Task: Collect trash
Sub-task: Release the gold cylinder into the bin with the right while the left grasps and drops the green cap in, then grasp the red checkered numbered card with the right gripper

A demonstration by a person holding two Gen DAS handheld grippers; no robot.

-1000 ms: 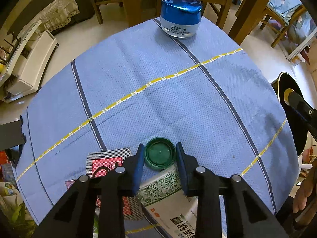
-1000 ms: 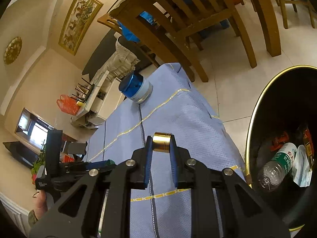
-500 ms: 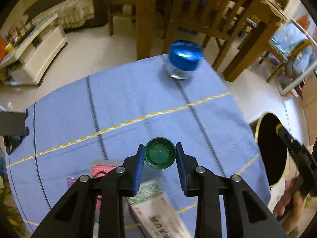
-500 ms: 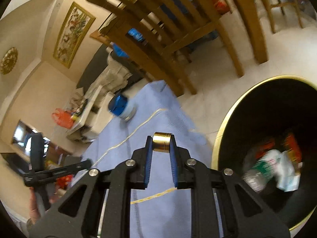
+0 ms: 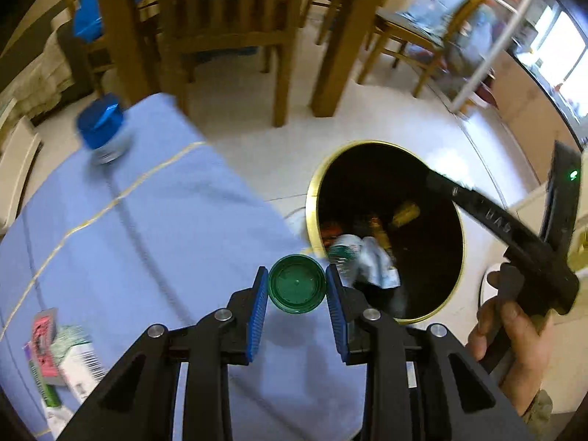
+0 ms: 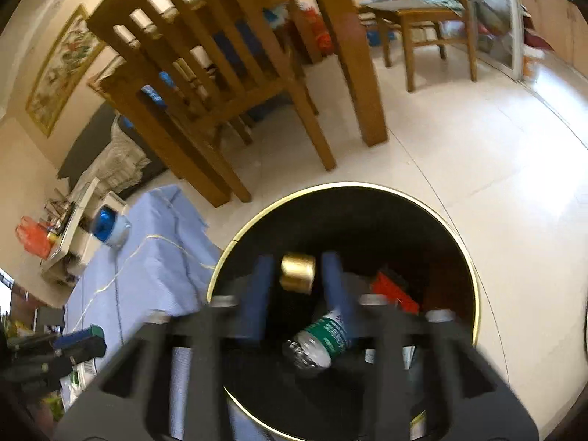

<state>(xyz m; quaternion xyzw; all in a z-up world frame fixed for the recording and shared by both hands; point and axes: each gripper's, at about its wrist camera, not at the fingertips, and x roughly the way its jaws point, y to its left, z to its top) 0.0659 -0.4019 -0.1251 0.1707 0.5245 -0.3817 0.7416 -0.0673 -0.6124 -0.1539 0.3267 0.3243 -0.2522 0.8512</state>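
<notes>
Risk one: right gripper [image 6: 298,275] jaws opening over the black bin [image 6: 474,279], gold cap [image 6: 297,271] loose between the pads, no longer pinched; it could clip the rim and bounce out. Risk two: left gripper [image 5: 297,290] clamps the green lid [image 5: 297,283] above the blue tablecloth [image 5: 154,242] edge, short of the bin; early release would land it on cloth or floor.

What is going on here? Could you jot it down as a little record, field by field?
Setting: table with blue cloth, black bin on the floor beside it
Left gripper: clamped on a green cap, near the table's edge by the bin
Right gripper: over the bin, jaws opening, gold cap loose between them
In the bin: plastic bottle, red and white scraps
On the table: blue-lidded jar, printed packets
</notes>
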